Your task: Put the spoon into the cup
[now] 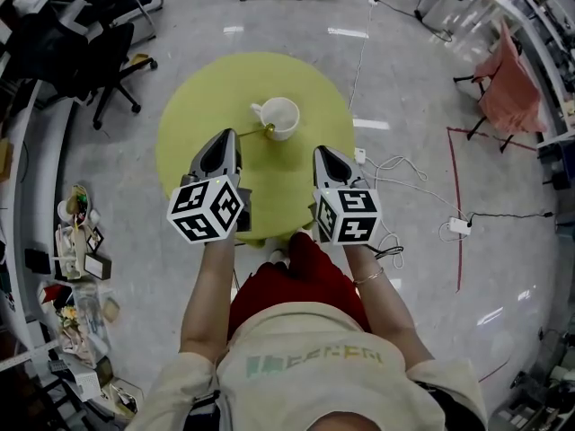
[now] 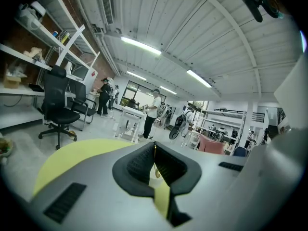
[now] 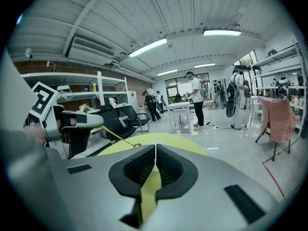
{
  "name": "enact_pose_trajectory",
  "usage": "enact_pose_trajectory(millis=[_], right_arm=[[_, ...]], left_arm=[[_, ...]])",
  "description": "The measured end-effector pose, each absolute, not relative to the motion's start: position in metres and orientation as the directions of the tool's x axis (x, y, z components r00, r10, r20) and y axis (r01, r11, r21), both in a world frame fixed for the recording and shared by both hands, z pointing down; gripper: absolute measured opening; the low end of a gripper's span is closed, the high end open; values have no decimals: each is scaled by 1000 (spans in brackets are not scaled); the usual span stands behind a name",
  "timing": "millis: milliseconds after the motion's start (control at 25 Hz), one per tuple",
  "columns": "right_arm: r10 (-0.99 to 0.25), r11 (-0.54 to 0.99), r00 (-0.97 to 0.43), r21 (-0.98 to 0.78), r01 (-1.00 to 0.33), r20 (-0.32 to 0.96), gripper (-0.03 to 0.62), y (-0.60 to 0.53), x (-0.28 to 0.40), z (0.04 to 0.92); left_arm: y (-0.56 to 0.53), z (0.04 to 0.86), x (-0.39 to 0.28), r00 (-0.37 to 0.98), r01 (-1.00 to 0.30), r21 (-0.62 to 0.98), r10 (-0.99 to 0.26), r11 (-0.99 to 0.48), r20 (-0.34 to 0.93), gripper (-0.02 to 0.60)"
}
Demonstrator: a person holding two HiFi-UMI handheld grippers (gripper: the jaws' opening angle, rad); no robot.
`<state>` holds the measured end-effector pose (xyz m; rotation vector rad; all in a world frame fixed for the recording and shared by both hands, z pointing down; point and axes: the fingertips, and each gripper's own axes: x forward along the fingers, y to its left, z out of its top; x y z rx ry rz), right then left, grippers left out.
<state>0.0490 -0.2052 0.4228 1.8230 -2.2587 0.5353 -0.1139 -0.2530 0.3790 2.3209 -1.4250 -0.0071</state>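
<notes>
A white cup (image 1: 279, 118) stands near the middle of the round yellow-green table (image 1: 202, 106), its handle to the left. My left gripper (image 1: 235, 136) is shut on the handle of a thin gold spoon (image 1: 254, 132), whose bowl hangs just left of the cup's wall, outside it. In the left gripper view the spoon (image 2: 157, 172) shows between the closed jaws of that gripper (image 2: 154, 150). My right gripper (image 1: 322, 151) hovers right of the cup, shut on nothing. In the right gripper view its jaws (image 3: 155, 150) meet, and the spoon (image 3: 118, 136) slants from the left gripper (image 3: 72, 124).
The table stands on a grey floor. Black office chairs (image 1: 108, 52) are at the left, a cluttered shelf (image 1: 76, 241) at the lower left, white cables (image 1: 404, 182) at the right. People stand by a far table (image 3: 180, 109).
</notes>
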Motion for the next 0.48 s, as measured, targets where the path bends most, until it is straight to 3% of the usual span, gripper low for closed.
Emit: enact_pose_trajectory(millis=[480], right_arm=[[-881,210,-257,-158,-965,398,37,-249,69,432]], left_arm=[[-303,394,-89,460,-867,337,-852,-368,252,23]])
